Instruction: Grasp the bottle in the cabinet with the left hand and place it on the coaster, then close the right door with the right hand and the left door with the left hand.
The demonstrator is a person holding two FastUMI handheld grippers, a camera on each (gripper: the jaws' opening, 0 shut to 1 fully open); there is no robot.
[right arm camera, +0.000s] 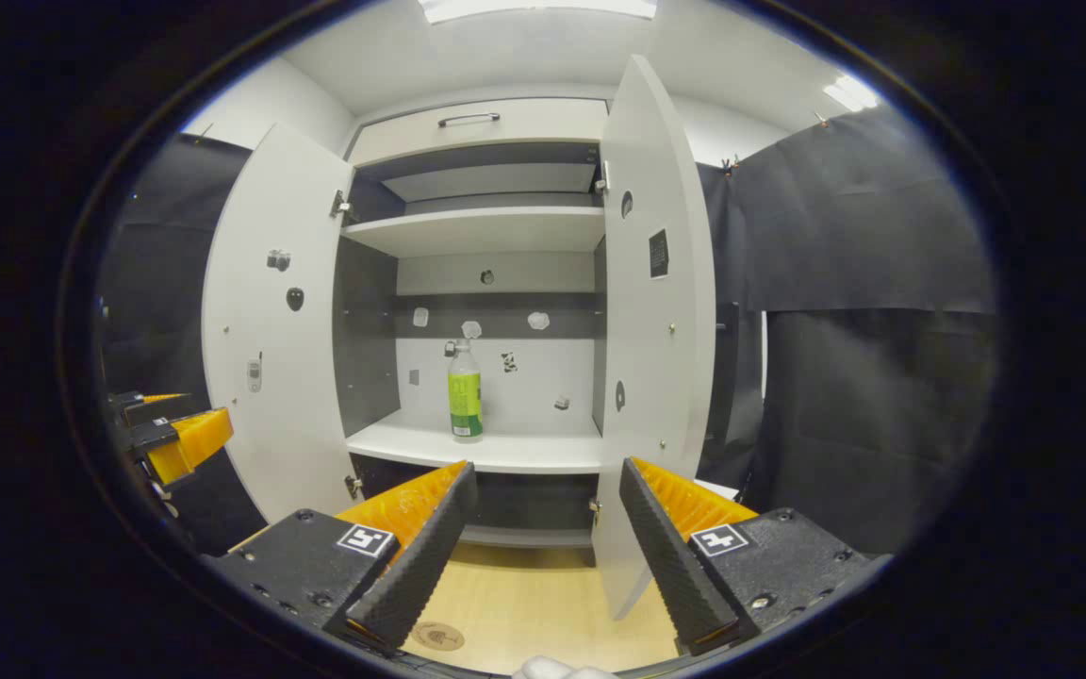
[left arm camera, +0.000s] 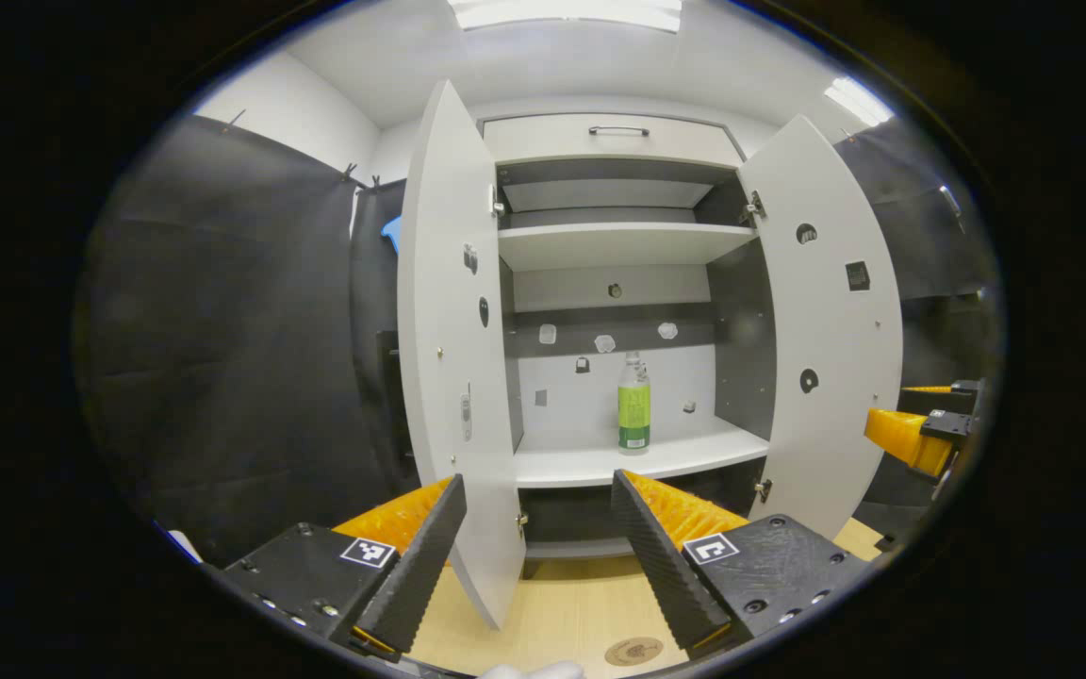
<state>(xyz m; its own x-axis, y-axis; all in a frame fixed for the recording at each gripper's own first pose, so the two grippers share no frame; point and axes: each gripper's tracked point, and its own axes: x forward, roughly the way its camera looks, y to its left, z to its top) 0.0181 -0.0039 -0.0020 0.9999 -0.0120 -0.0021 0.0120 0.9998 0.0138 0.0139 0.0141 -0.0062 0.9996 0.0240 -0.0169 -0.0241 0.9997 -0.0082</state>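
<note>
my left gripper point(left arm camera: 535, 552) and right gripper point(right arm camera: 543, 547) hang released, ribbed fingers spread apart. a round coaster point(left arm camera: 633, 651) lies on the pale wood tabletop's near edge. the slim clear bottle point(left arm camera: 634, 404) stands upright on the cabinet's point(left arm camera: 618, 141) smooth white shelf, both flat doors open.

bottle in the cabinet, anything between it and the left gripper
Nothing visible. The left gripper is open and faces the bottle, which stands alone on the lower shelf. Both doors are swung wide; the left door hangs just beside the approach line.
</note>
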